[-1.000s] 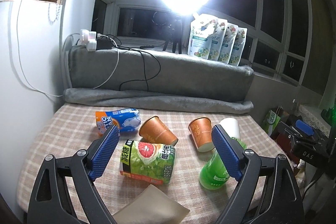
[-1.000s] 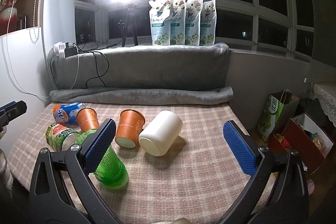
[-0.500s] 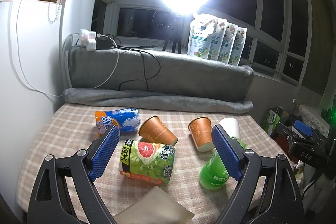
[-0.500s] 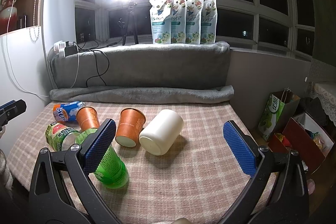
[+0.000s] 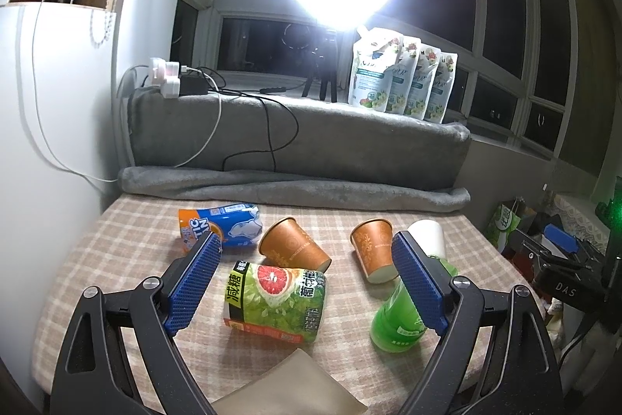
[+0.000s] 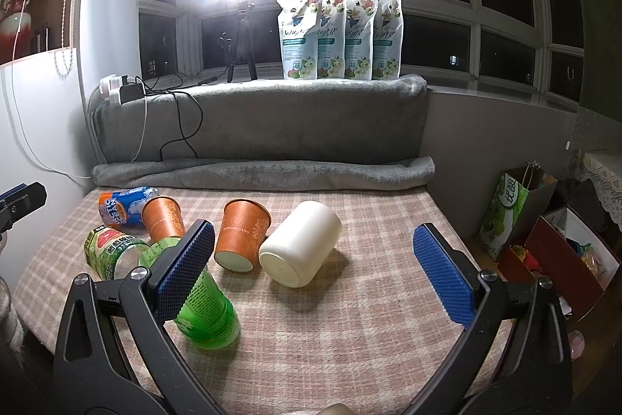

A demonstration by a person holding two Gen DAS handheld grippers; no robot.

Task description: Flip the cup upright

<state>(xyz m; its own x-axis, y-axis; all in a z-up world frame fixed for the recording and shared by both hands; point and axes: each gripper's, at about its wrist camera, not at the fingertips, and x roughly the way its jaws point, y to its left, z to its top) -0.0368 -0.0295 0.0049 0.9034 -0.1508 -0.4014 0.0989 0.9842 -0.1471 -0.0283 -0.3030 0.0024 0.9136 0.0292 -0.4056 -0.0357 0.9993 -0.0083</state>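
Observation:
A white cup (image 6: pixel 301 244) lies on its side on the checked tablecloth (image 6: pixel 350 317), its base toward me. Two orange paper cups (image 6: pixel 243 234) (image 6: pixel 162 216) lie on their sides to its left. In the left wrist view the orange cups (image 5: pixel 293 249) (image 5: pixel 374 249) lie mid-table and the white cup (image 5: pixel 427 238) shows behind the right finger. My right gripper (image 6: pixel 311 269) is open and empty, above the table in front of the white cup. My left gripper (image 5: pixel 307 277) is open and empty, above a lying green grapefruit bottle (image 5: pixel 276 300).
A green bottle (image 6: pixel 204 306) lies near the right gripper's left finger. A blue-orange can (image 5: pixel 217 230) lies at the back left. A grey blanket roll (image 6: pixel 264 174) borders the far edge. A tan paper (image 5: pixel 291 389) lies at the front. Bags and boxes (image 6: pixel 544 232) stand off the right edge.
The right gripper has drifted slightly, the view shifting a little. The left gripper and the objects have not visibly moved.

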